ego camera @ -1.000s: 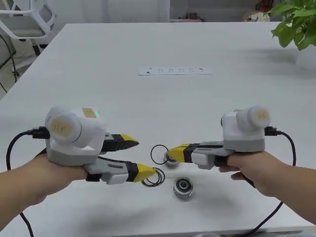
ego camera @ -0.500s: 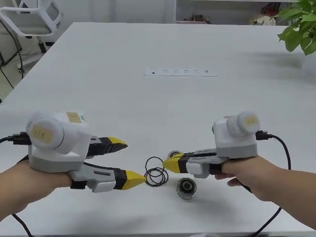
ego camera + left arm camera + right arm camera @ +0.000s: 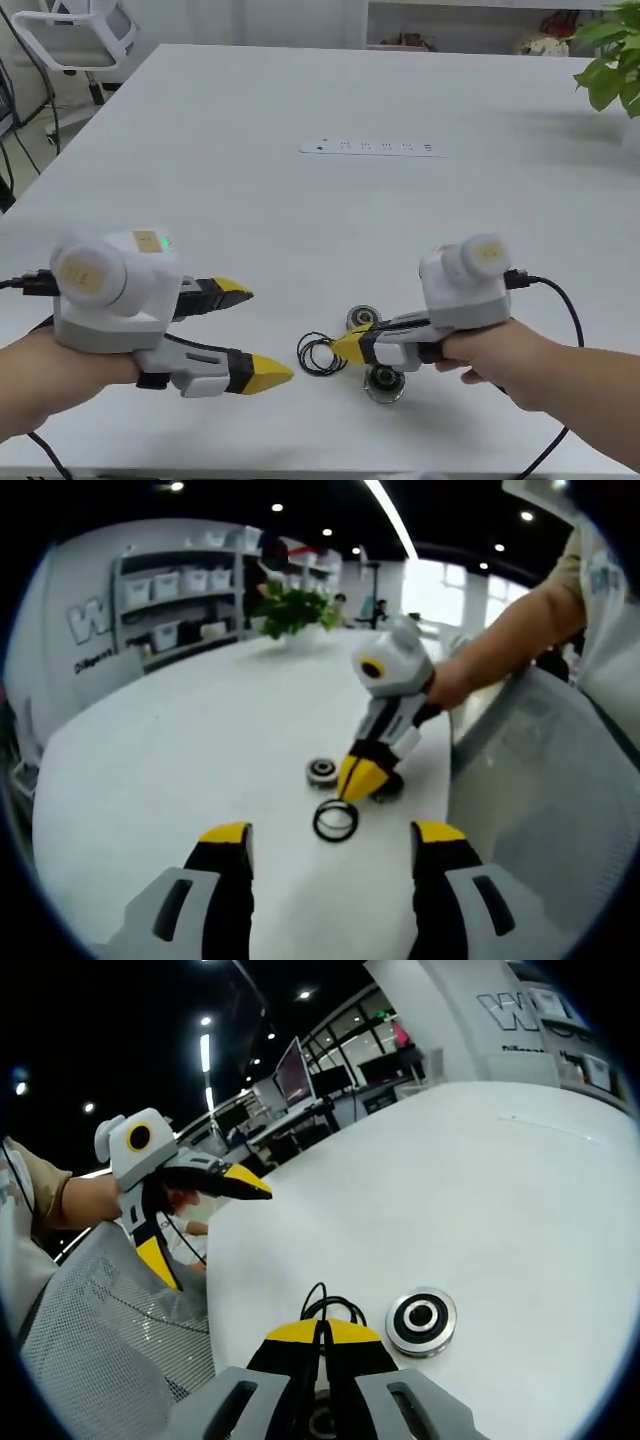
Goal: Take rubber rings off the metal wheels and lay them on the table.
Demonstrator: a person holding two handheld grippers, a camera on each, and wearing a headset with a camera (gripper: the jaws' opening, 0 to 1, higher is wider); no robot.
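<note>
The right gripper is covering the far side of one metal wheel, and its closed tips are hiding the stretch of the rubber rings caught between them. The plant is running off the right edge.

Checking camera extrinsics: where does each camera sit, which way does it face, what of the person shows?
Head view: on the headset, facing forward and down at the table; left hand on left gripper, right hand on right gripper.
Left gripper view: on the left gripper, facing along its open jaws at the rings, right gripper and right arm.
Right gripper view: on the right gripper, facing along shut jaws pinching a ring, past a wheel, at left gripper and left arm.
Shared: the gripper views face each other.
</note>
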